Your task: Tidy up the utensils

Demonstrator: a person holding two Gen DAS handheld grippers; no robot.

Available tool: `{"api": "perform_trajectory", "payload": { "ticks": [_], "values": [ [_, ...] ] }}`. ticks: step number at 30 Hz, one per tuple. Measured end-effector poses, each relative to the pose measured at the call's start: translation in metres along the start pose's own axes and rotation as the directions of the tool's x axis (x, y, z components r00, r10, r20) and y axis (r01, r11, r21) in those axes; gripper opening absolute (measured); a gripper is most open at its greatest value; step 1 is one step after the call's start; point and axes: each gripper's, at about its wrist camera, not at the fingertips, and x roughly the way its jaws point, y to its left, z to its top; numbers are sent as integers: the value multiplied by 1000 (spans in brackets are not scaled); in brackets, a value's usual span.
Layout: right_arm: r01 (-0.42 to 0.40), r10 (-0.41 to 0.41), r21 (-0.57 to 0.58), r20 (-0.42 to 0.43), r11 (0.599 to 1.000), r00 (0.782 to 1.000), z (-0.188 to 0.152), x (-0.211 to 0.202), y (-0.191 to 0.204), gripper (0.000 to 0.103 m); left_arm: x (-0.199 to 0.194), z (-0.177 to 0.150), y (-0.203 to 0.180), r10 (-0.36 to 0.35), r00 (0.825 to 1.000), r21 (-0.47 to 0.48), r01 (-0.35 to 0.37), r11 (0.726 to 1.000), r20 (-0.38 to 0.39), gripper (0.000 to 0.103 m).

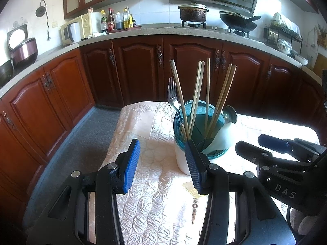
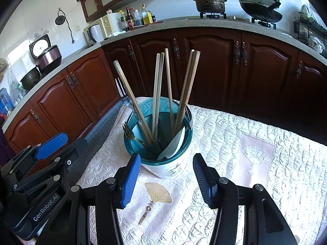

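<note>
Left wrist view: left gripper (image 1: 162, 165) spread wide, nothing between the blue pads (image 1: 130, 166), hovering low over the quilted tablecloth (image 1: 143, 204). Right pad overlapping the near rim of the utensil holder (image 1: 183, 161) in the picture; can't tell if actually touching. Holder standing upright on the cloth, teal rim on a white body, packed with wooden chopsticks (image 1: 197, 96) fanning out, a silver fork (image 1: 172, 98) tines-up on the left side, a metal spoon (image 1: 230, 115) at the right and a pale flat utensil (image 1: 219, 136) leaning over the rim. Right gripper (image 1: 265, 145) poking in from the right edge, just beside the holder.

Right wrist view: right gripper (image 2: 166, 177) also wide open and empty, holder (image 2: 169, 167) sitting dead centre just ahead of the pads (image 2: 130, 180). Same chopsticks (image 2: 159, 94) upright, plus a small brass fork (image 2: 130, 133) tucked inside the left compartment. Left gripper (image 2: 59, 145) visible at lower left, fingers apart. Dark wood kitchen cabinets (image 2: 210, 65) behind.
</note>
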Motion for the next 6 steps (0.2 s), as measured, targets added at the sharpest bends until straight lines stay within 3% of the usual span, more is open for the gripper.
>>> {"api": "perform_trajectory", "payload": {
  "ticks": [6],
  "values": [
    [1, -1, 6, 3, 1000, 1000, -5, -1, -3, 51, 0, 0, 2, -11, 1000, -9, 11, 1000, 4, 45]
  ]
}}
